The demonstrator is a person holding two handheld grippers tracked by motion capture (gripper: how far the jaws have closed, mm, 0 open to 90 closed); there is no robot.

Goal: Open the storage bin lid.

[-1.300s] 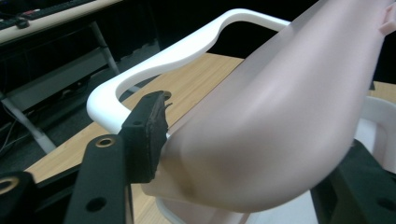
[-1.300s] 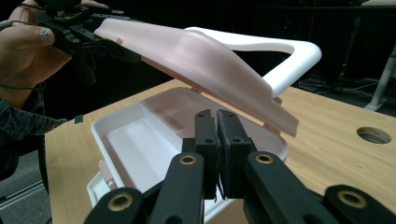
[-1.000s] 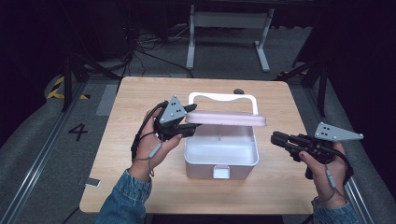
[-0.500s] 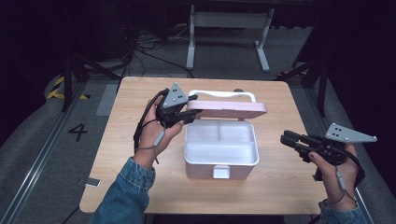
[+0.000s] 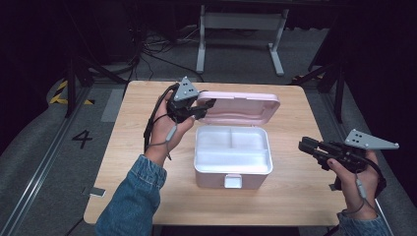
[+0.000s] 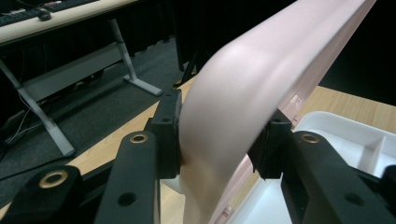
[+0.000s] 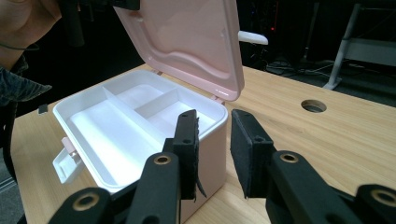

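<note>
On the left, the left gripper (image 5: 205,107) pinches the edge of the pink lid (image 5: 241,105), holding it raised above the white box (image 5: 232,156) at mid-table. At right, the right gripper (image 5: 306,146) hovers with narrow, empty jaws. If that pinch slips, the lid could slam shut.
</note>
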